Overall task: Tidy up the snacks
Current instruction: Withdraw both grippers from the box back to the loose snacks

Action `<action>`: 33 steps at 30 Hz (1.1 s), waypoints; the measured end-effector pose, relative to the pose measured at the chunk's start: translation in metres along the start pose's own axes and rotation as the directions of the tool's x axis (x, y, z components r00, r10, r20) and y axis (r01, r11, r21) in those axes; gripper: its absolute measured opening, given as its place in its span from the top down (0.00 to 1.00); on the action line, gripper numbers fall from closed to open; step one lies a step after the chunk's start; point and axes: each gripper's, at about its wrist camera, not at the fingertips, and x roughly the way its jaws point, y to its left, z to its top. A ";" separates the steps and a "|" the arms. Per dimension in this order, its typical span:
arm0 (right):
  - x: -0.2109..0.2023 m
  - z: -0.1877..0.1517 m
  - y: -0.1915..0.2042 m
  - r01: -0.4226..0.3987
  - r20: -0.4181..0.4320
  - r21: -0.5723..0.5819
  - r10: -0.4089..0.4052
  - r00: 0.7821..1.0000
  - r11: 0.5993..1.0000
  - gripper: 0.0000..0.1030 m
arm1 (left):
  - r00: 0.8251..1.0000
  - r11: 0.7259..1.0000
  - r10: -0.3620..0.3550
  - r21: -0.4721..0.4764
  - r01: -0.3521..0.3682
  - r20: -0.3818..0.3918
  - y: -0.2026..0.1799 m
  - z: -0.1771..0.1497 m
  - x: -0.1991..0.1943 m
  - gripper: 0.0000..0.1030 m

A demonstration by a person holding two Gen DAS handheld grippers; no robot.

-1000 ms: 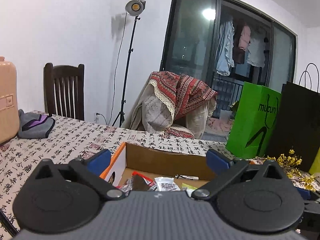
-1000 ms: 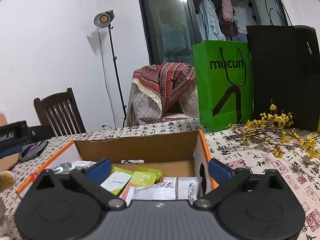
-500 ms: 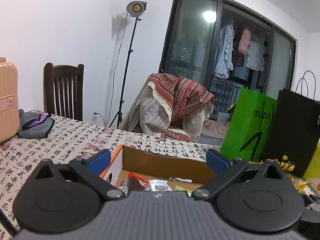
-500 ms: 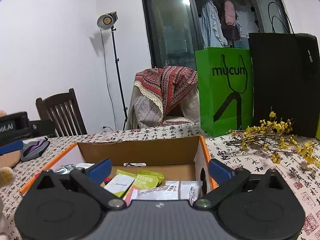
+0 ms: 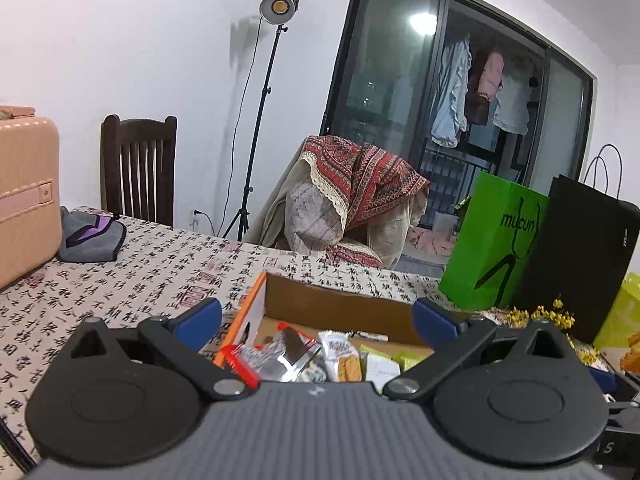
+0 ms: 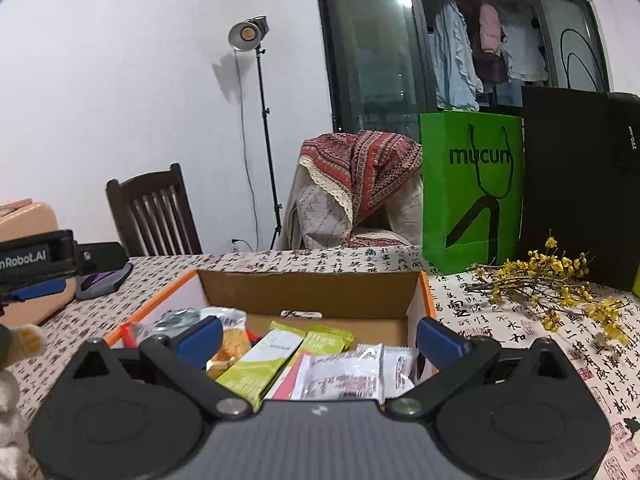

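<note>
On the patterned tablecloth (image 6: 520,336) the open box (image 6: 308,292) sits at twelve o'clock of both cameras, its top flaps out of the way so that the snacks inside can be reached from above. The packets lie loose and overlapping, not in rows: green sachets (image 6: 280,354) near the middle, white packets (image 6: 352,376) toward the five o'clock corner in the right view, a red-edged packet (image 5: 244,360) and a biscuit packet (image 5: 340,356) toward the left wall in the left view. My reading is that the box is the place where the snacks are to be put in order, and that the sorting has hardly begun.

The left gripper (image 5: 318,318) hangs over the box's near-left corner, jaws spread wide, nothing between its blue pads (image 5: 200,316). It is held level, pointing across the box toward the draped chair (image 5: 352,200) at twelve o'clock.

The right gripper (image 6: 320,334) is likewise wide open and empty, level, low over the near edge of the box, with the white packets just under it. Its pads (image 6: 440,338) straddle the right half of the contents. At nine o'clock in this view the left gripper's body shows, well apart. The green bag (image 6: 472,184) and yellow sprigs (image 6: 552,280) stand at two o'clock, outside the work.
</note>
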 end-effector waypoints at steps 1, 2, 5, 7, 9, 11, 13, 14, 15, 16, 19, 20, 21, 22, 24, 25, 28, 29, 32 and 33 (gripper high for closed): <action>-0.004 -0.002 0.000 0.000 -0.003 -0.005 0.000 1.000 1.000 0.00 | 1.000 1.000 0.000 0.003 0.000 -0.001 0.002 -0.002 -0.004 0.00; -0.008 -0.004 0.002 -0.001 -0.008 -0.011 0.001 1.000 1.000 0.00 | 1.000 1.000 0.000 0.007 0.000 -0.004 0.003 -0.003 -0.009 0.00; -0.022 -0.013 0.006 -0.008 -0.029 -0.025 0.008 1.000 1.000 0.00 | 1.000 1.000 -0.008 0.016 0.008 -0.024 0.011 -0.009 -0.024 0.00; -0.030 -0.020 0.008 -0.018 -0.037 -0.029 0.017 0.999 0.999 0.00 | 1.000 1.000 -0.015 0.023 0.015 -0.026 0.016 -0.013 -0.036 0.00; -0.038 -0.027 0.011 -0.024 -0.047 -0.029 0.023 0.999 0.999 0.00 | 1.000 0.999 -0.016 0.037 0.016 -0.024 0.018 -0.019 -0.048 0.00; -0.046 -0.036 0.013 -0.037 -0.061 -0.024 0.035 0.998 0.999 0.00 | 0.999 0.999 -0.021 0.049 0.022 -0.028 0.023 -0.028 -0.059 0.00; -0.053 -0.045 0.016 -0.062 -0.078 -0.022 0.060 0.995 0.998 0.00 | 0.999 0.998 -0.022 0.059 0.024 -0.036 0.028 -0.038 -0.068 0.00; -0.056 -0.049 0.017 -0.072 -0.086 -0.020 0.070 0.994 0.997 0.00 | 0.999 0.998 -0.022 0.065 0.024 -0.043 0.031 -0.045 -0.072 0.00; -0.059 -0.055 0.018 -0.079 -0.095 -0.021 0.076 0.993 0.997 0.00 | 0.999 0.997 -0.019 0.069 0.022 -0.050 0.034 -0.051 -0.076 0.00; -0.061 -0.059 0.020 -0.082 -0.103 -0.025 0.079 0.992 0.996 0.00 | 0.998 0.997 -0.014 0.072 0.018 -0.059 0.037 -0.057 -0.079 0.00; -0.068 -0.074 0.028 -0.090 -0.135 -0.048 0.083 0.987 0.995 0.00 | 0.995 0.997 -0.001 0.073 0.008 -0.097 0.050 -0.077 -0.085 0.00; -0.071 -0.079 0.030 -0.089 -0.146 -0.056 0.080 0.986 0.994 0.00 | 0.994 0.997 0.000 0.071 0.008 -0.107 0.055 -0.083 -0.087 0.00; -0.073 -0.083 0.032 -0.089 -0.152 -0.062 0.079 0.985 0.994 0.00 | 0.993 0.997 0.002 0.071 0.006 -0.114 0.059 -0.088 -0.089 0.00; -0.074 -0.087 0.035 -0.088 -0.161 -0.070 0.075 0.984 0.994 0.00 | 0.993 0.997 0.008 0.072 0.001 -0.121 0.064 -0.093 -0.090 0.00; -0.076 -0.092 0.037 -0.083 -0.175 -0.080 0.068 0.982 0.993 0.00 | 0.991 0.997 0.016 0.074 -0.006 -0.131 0.073 -0.102 -0.092 0.00; -0.076 -0.096 0.039 -0.080 -0.185 -0.085 0.063 0.981 0.993 0.00 | 0.990 0.998 0.019 0.070 -0.009 -0.138 0.077 -0.106 -0.093 0.00; -0.075 -0.105 0.041 -0.073 -0.214 -0.089 0.052 0.975 0.993 0.00 | 0.988 0.999 0.021 0.051 -0.014 -0.151 0.090 -0.115 -0.094 0.00; -0.075 -0.107 0.042 -0.072 -0.224 -0.087 0.051 0.973 0.994 0.00 | 0.987 0.999 0.026 0.042 -0.019 -0.157 0.094 -0.117 -0.093 0.00; -0.069 -0.112 0.046 -0.066 -0.255 -0.092 0.040 0.966 0.994 0.00 | 0.987 1.000 0.017 0.016 -0.014 -0.160 0.100 -0.117 -0.091 0.00; -0.067 -0.113 0.047 -0.063 -0.263 -0.095 0.036 0.964 0.993 0.00 | 0.987 1.000 0.012 0.017 -0.010 -0.157 0.100 -0.117 -0.092 0.00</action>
